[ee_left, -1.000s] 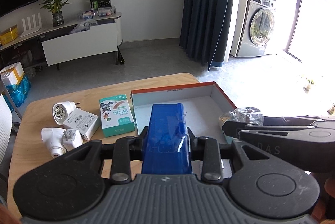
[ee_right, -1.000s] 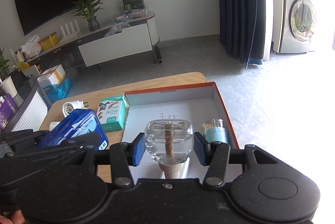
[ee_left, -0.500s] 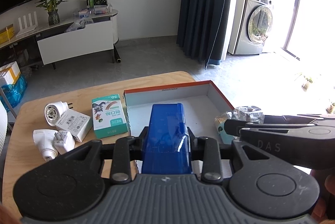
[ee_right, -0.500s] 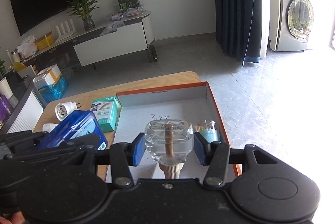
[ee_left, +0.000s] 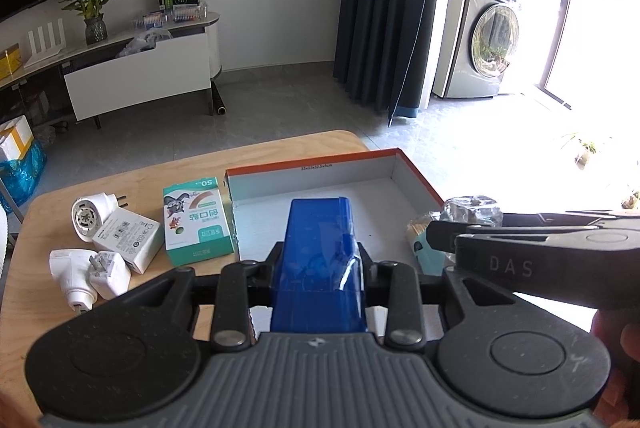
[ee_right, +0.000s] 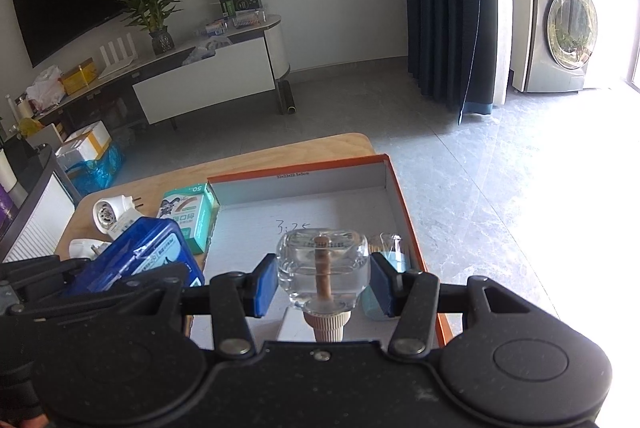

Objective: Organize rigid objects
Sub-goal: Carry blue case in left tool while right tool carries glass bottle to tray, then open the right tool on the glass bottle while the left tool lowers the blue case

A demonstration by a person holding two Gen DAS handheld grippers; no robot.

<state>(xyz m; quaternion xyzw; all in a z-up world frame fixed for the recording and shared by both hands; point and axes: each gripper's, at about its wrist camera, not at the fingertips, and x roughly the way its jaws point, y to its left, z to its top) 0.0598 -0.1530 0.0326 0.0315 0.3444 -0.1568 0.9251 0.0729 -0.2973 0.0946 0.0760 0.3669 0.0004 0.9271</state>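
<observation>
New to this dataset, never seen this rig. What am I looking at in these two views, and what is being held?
No robot here: a person holds a two-finger gripper in each hand, each with a fisheye camera looking out along its fingers.

Left wrist view: the left gripper is shut on a blue plastic case. The right gripper shows at the right edge.

Right wrist view: the right gripper is shut on a clear glass bottle with a wick inside.

Both are over an orange-rimmed cardboard box on a wooden table. A toothpick jar stands inside the box. Left of the box lie a green bandage box and white plug adapters.
</observation>
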